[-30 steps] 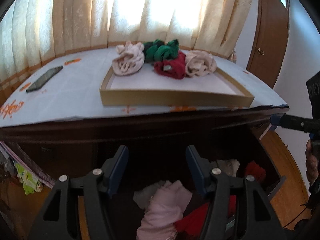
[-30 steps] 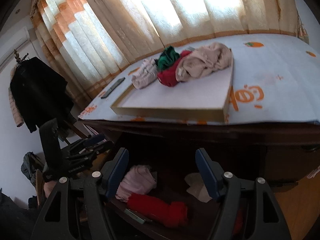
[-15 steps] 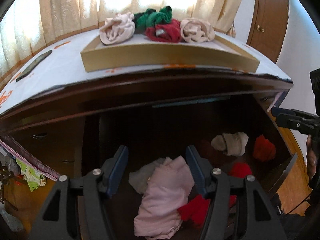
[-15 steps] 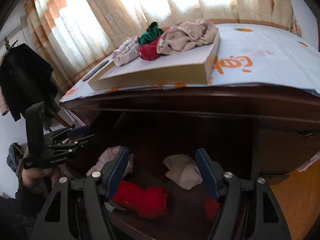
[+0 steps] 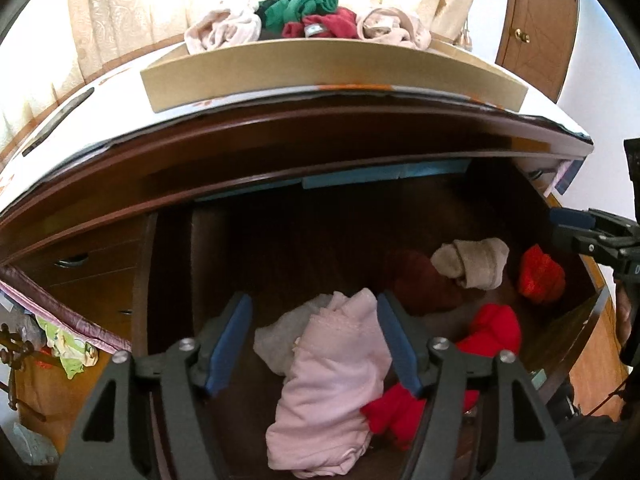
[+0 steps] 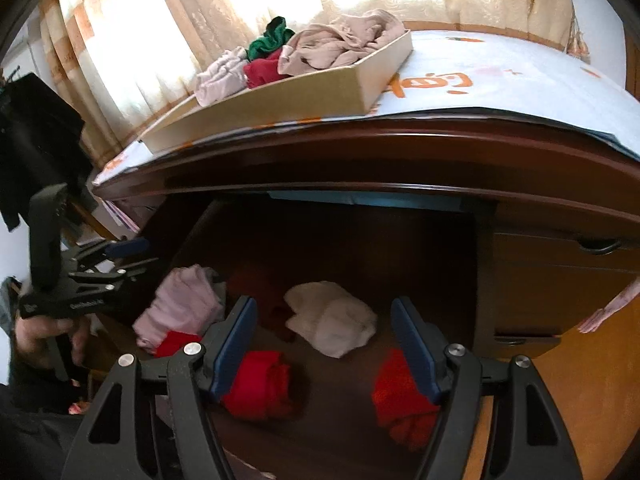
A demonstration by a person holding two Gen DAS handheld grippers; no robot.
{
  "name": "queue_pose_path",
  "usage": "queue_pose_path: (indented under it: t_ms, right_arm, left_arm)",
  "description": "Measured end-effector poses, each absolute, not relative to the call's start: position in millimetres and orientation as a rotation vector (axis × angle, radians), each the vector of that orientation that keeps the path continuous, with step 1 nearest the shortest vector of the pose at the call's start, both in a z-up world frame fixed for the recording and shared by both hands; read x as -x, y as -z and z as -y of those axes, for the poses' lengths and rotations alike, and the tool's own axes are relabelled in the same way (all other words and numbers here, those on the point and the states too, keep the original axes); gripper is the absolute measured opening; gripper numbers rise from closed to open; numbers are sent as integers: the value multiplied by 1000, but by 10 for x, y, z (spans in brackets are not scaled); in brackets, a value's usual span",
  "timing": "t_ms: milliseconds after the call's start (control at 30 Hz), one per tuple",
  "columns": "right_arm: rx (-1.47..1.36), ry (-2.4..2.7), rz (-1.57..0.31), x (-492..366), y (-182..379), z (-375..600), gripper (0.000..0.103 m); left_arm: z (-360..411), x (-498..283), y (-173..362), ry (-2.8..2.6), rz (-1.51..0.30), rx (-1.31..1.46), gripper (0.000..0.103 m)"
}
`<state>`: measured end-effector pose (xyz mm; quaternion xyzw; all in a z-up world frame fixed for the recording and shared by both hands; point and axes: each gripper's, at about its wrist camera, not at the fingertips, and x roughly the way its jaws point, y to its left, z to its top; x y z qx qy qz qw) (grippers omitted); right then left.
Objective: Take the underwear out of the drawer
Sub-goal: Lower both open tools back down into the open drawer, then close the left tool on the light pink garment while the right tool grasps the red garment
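The dark wooden drawer (image 5: 304,248) stands open below the desk top and holds several bunched garments. My left gripper (image 5: 314,316) is open just above a pale pink garment (image 5: 332,380), with a red one (image 5: 492,332) to its right. My right gripper (image 6: 324,320) is open above a cream garment (image 6: 332,322); red garments lie below its left finger (image 6: 260,384) and its right finger (image 6: 400,392). The cream garment also shows in the left wrist view (image 5: 474,262), beside an orange-red one (image 5: 540,274).
A shallow cardboard tray (image 5: 320,68) on the desk top holds pink, green, red and beige garments (image 6: 304,52). The desk's front edge (image 6: 400,152) overhangs the drawer. Closed side drawers (image 6: 560,272) stand to the right. A dark phone (image 5: 60,120) lies on the desk.
Both grippers have dropped from desk-top height down toward the open drawer and moved closer to the garments inside. Both stay open.
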<state>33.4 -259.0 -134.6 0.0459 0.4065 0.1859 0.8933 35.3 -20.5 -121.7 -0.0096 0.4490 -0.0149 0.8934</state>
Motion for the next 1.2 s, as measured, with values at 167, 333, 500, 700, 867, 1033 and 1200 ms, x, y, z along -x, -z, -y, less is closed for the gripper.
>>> queue_pose_path:
  t_ms: [167,333,500,700,867,1033,1200]
  right_arm:
    - [-60,-383,-856,-312,1404,2601,71]
    - [-3,-364,-852,-310,1414,2571,71]
    - [48,-373,-856,-352,1431,2488,71]
    - [106,-384,-875,-421,1490,2373,71]
    - [143,-414,-894,-461,1516,2276,71]
    - [180,-492,-939,-499,1556,2135,71]
    - [262,-560,-976,-541,1585,1967,71]
  left_arm:
    - [197,-366,1261,25,-947,16,66]
    - [196,-370,1291,24,-957,12,68]
    - [209,-387,1344,24,-982,0,68]
    - [221,-405,1359,27,-993,-8,68]
    - [221,-414,1362,40,-1008,-14,68]
    - [224,-433,1384,47,-1028,-34,68]
    - [250,-455,1424,59,-1053,-68,69]
